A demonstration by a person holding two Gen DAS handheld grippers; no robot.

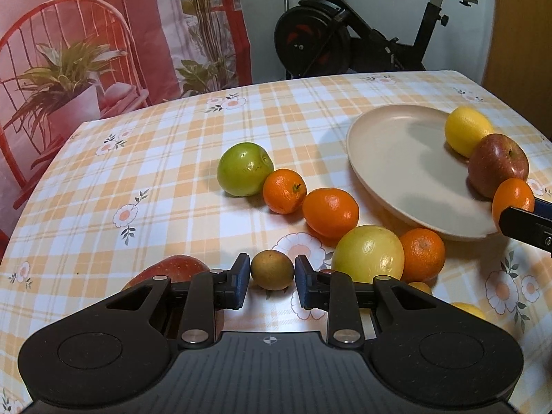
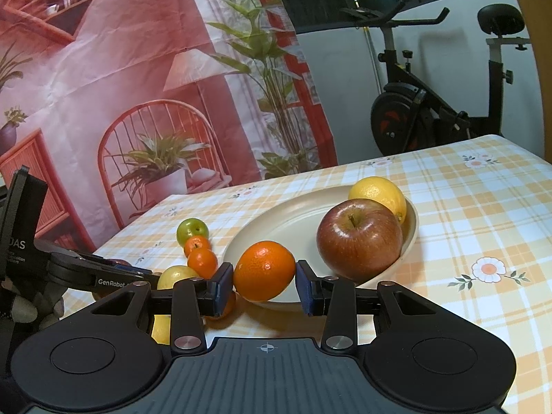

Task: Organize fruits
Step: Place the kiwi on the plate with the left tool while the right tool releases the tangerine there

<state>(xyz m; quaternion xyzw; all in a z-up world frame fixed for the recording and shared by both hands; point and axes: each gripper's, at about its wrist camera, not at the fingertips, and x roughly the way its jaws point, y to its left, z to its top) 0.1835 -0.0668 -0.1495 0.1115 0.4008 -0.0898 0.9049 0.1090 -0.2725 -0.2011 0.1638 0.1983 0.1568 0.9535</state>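
Observation:
My left gripper (image 1: 272, 274) is shut on a small brownish-green fruit (image 1: 272, 269) that rests on the tablecloth. My right gripper (image 2: 264, 281) is shut on a tangerine (image 2: 264, 270) and holds it over the near rim of the beige plate (image 2: 293, 220). A lemon (image 2: 377, 195) and a red apple (image 2: 358, 238) lie in the plate. On the cloth beyond the left gripper, a green apple (image 1: 245, 169), two tangerines (image 1: 284, 191) (image 1: 330, 212), a large yellow citrus (image 1: 368, 253) and another tangerine (image 1: 422, 253) form a curved row.
A second red apple (image 1: 172, 269) lies half hidden behind the left gripper's left finger. The checked tablecloth (image 1: 155, 158) ends at the far edge before a printed backdrop (image 1: 103, 34) and an exercise bike (image 1: 345, 34). A gloved hand (image 2: 20, 307) shows at the left.

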